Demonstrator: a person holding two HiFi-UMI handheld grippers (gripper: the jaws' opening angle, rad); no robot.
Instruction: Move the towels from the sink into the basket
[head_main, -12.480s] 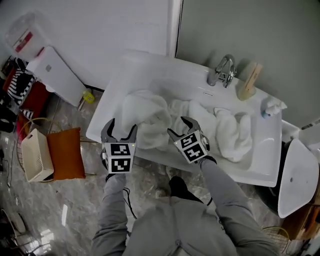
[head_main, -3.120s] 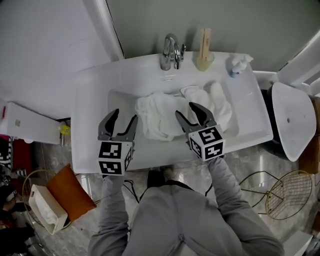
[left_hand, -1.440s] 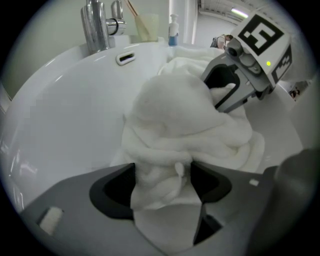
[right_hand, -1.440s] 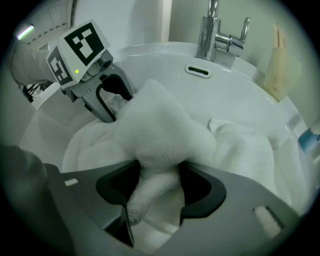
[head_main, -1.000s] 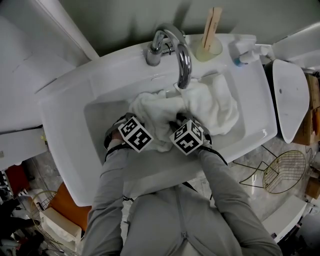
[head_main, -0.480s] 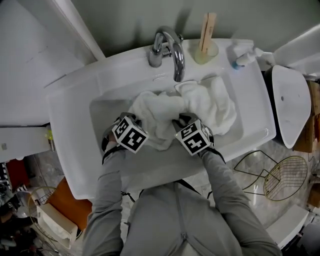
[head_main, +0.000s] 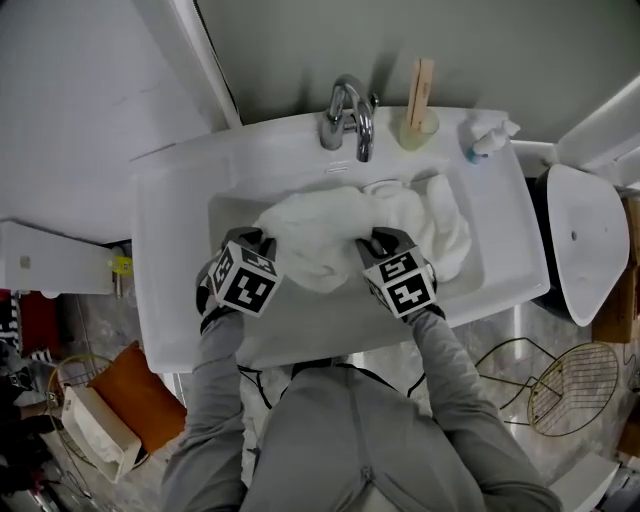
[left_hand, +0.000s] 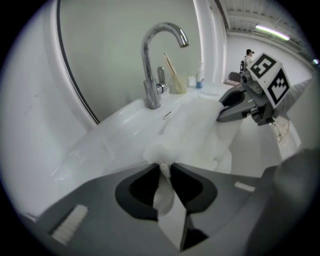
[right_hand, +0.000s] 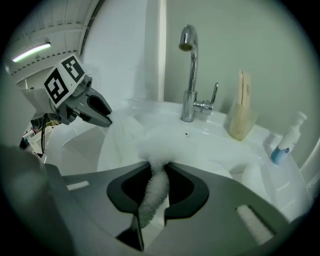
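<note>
A white towel (head_main: 315, 235) stretches between my two grippers above the white sink (head_main: 170, 250). My left gripper (head_main: 258, 243) is shut on its left edge; its jaws have just been closing, and a fold of towel (left_hand: 164, 167) is pinched between them. On the towel's right edge my right gripper (head_main: 378, 240) is shut, with terry cloth (right_hand: 159, 167) squeezed between the pads. A second white towel (head_main: 445, 220) lies crumpled in the basin's right half. Each gripper view shows the other gripper: the right gripper (left_hand: 225, 107) and the left gripper (right_hand: 102, 112) both clamp the same towel.
The chrome faucet (head_main: 350, 110) arches over the basin's back. Beside it stand a cup with a wooden piece (head_main: 418, 105) and a soap bottle (head_main: 488, 135). A gold wire basket (head_main: 565, 385) sits on the floor at lower right, a white basket (head_main: 95, 430) at lower left.
Both grippers have come up out of the basin with the towel, which now hangs spread between them. The left gripper's jaws closed on the cloth.
</note>
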